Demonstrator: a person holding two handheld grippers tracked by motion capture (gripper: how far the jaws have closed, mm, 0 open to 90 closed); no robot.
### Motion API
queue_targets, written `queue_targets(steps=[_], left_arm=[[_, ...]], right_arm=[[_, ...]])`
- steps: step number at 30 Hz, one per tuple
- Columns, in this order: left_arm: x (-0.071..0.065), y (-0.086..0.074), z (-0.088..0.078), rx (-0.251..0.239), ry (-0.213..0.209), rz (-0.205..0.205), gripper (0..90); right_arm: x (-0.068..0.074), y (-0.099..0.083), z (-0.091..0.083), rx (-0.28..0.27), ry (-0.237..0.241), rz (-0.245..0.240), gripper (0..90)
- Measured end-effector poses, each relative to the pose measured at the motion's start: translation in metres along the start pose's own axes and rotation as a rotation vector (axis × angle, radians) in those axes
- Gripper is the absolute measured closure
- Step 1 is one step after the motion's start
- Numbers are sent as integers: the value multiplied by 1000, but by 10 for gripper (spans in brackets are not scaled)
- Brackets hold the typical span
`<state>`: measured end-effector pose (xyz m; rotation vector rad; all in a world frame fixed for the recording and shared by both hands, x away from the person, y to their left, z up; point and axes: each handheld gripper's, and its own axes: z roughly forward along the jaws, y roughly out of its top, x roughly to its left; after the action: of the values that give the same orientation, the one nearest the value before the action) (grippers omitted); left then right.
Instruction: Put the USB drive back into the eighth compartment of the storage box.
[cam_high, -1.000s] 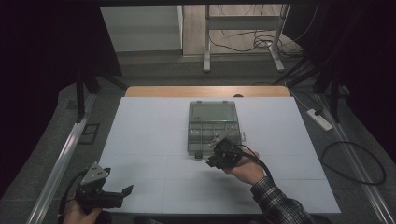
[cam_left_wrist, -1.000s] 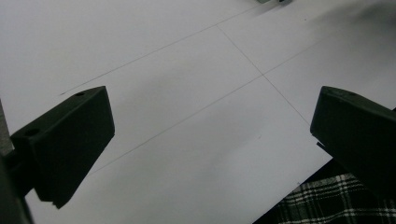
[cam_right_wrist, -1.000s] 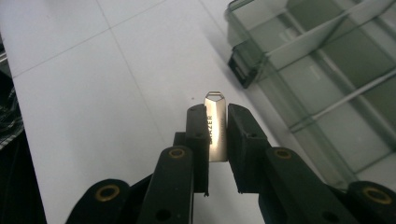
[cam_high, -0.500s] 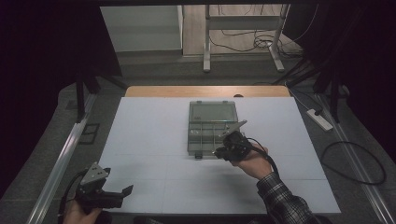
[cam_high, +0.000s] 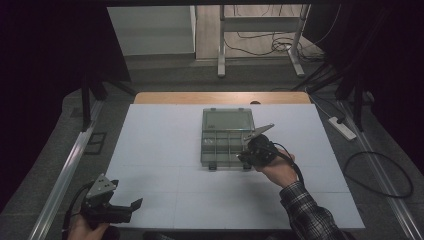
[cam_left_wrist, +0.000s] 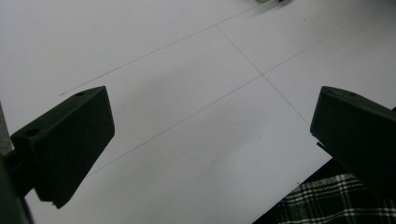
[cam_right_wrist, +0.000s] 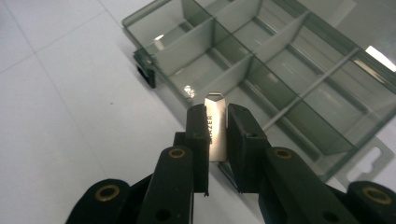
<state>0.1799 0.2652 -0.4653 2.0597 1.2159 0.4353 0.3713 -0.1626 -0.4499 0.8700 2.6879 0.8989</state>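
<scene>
Gripping metal clip (cam_right_wrist: 215, 126), right claw (cam_right_wrist: 217, 122), over organizer box (cam_right_wrist: 280, 70)

High view overlooks table (cam_high: 150, 150); 2 jaw views close; box (cam_high: 227, 135) shared.

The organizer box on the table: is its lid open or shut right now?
Open. The organizer box shows bare dividers in the right gripper view, and its lid lies flat behind the compartments.

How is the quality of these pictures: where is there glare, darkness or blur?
High view: dark surroundings, the white table evenly lit, the organizer box small but sharp. Right gripper view: bright glints on the box's clear dividers, and the metal clip in the right gripper is sharp enough to show lettering. Left gripper view: soft focus, with the left gripper fingers dark and slightly blurred.
</scene>
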Motion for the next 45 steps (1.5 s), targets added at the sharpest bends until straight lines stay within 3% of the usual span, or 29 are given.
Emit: queue_targets(steps=[11,30,45], left_arm=[[0,0,0,0,0,1,0],[0,0,0,0,-1,2,0],[0,0,0,2,1,4,0]], right_arm=[[-16,-5,-3,0,-49,35,788],[-29,-11,2,28,-103,62,788],[-30,-16,20,78,-129,38,787]])
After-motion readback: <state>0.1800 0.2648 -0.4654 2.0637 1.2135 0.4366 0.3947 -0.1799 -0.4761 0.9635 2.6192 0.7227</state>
